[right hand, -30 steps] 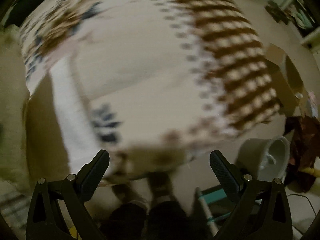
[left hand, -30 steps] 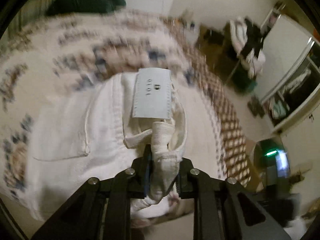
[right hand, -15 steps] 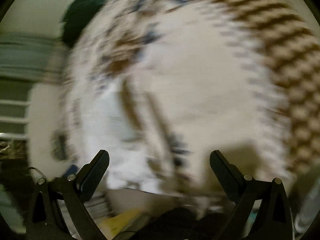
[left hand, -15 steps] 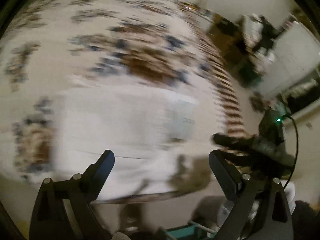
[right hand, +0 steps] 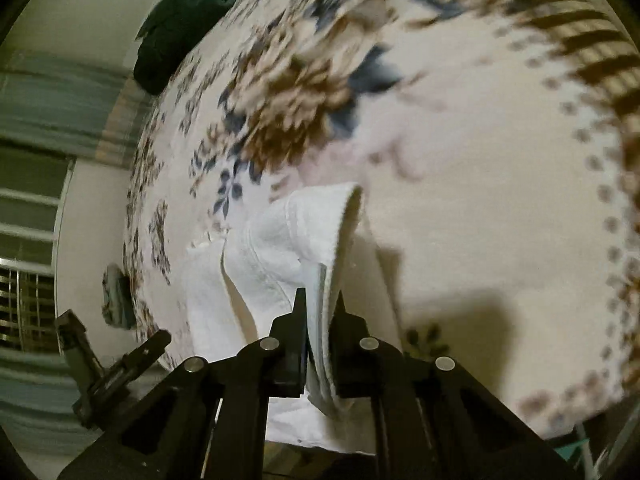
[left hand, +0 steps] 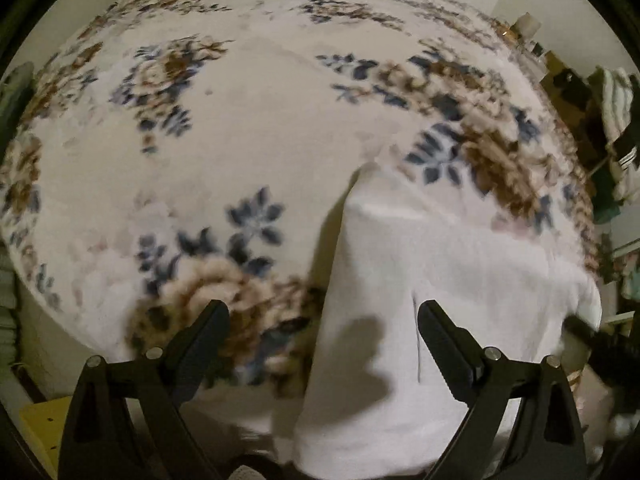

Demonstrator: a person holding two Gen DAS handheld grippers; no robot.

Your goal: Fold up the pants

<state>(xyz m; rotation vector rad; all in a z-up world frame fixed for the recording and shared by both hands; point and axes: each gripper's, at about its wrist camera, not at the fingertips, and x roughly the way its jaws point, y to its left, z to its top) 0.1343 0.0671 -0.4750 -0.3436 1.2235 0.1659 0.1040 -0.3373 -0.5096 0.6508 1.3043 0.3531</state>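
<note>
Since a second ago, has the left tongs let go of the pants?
Yes. The left tongs now stand open over the floral blanket, nothing between them; the white pants lie flat, lower right.

A second ago our left claw (left hand: 322, 340) pinches a bunched bit of the white pants (left hand: 448, 300); now its jaws stand wide apart over the flat cloth, holding nothing, and we see more of the flowered blanket (left hand: 248, 128). Our right claw (right hand: 318, 308), wide and empty before, has just been closing and now clamps a folded edge of the pants.
</note>
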